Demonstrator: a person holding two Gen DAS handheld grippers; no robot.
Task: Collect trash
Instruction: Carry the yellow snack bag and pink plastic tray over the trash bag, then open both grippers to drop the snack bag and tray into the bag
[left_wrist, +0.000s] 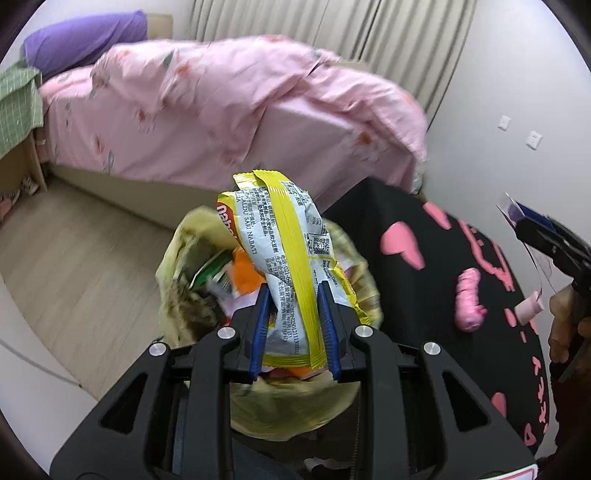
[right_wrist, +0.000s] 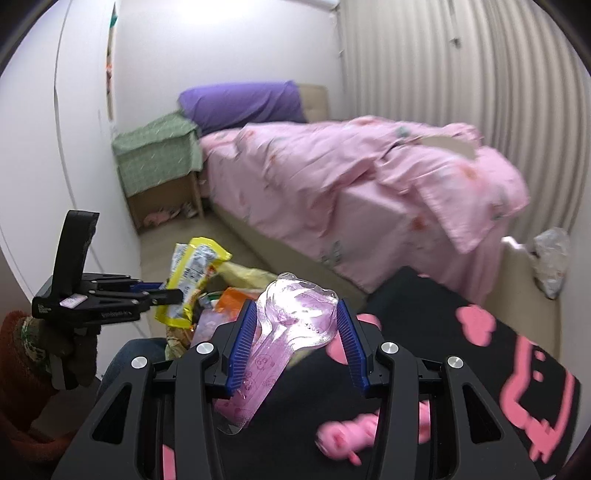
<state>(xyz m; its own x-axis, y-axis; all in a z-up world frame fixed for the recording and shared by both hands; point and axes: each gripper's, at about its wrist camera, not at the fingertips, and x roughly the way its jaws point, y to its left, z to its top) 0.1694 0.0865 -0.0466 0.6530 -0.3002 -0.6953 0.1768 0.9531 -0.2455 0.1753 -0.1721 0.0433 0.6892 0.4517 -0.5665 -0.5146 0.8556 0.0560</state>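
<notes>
place: home bedroom | evidence: bed (right_wrist: 332, 192) with pink duvet, purple pillow (right_wrist: 240, 101), curtains (right_wrist: 443, 74), wood floor (left_wrist: 74, 258)

Pink bedding (left_wrist: 221, 110) smeared by motion blur. Pink toy (right_wrist: 354, 439) on black surface (right_wrist: 424, 332) blurred, shape unclear. Bin contents (left_wrist: 218, 280) partly hidden behind yellow wrapper (left_wrist: 284, 251).

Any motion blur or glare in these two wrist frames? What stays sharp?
Left wrist view: bed and floor smeared, yellow wrapper in the left gripper sharp, print readable. Right wrist view: bed and pink toy blurred, clear plastic package in the right gripper sharp with small glare. Both: strong fisheye vignette.
</notes>
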